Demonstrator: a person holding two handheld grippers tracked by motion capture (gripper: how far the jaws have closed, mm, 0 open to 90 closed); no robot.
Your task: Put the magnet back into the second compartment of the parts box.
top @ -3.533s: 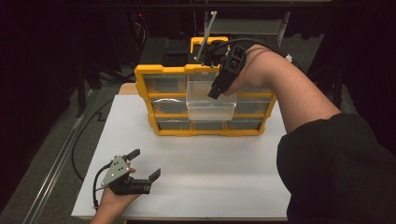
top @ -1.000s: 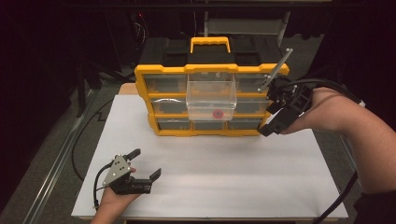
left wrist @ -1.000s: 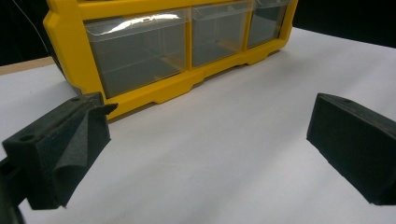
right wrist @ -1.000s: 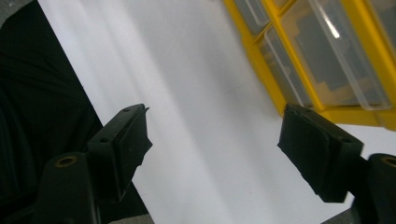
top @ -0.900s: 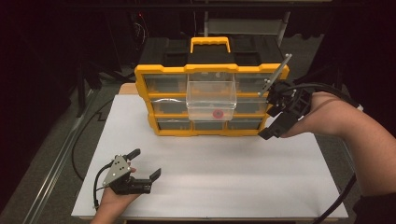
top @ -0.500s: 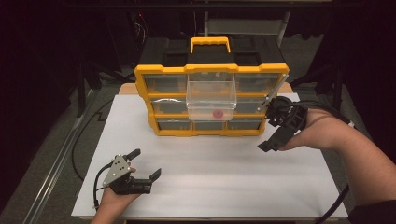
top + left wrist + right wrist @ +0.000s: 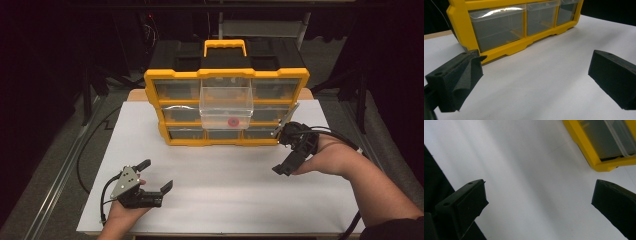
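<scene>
A yellow organizer (image 7: 226,75) with clear drawers stands at the back of the white table. Its top middle drawer (image 7: 226,102) is pulled out, with a small red piece (image 7: 232,121) inside. My right gripper (image 7: 283,152) hovers low over the table just off the organizer's lower right corner. Its jaws have just been opening and stand open (image 7: 539,200) with nothing between them; the organizer's corner (image 7: 596,155) is at upper right. My left gripper (image 7: 155,175) rests open at the front left. In the left gripper view its wide jaws (image 7: 536,75) face the bottom drawers (image 7: 499,27).
The white sheet (image 7: 225,185) covers the table, with bare room between the two grippers. A black cable (image 7: 87,150) runs along the table's left edge. Dark stands and floor surround the table.
The right hand has left the pulled-out drawer, swung to the organizer's right end and sunk toward the table. Its jaws have spread. The left gripper has not moved.
</scene>
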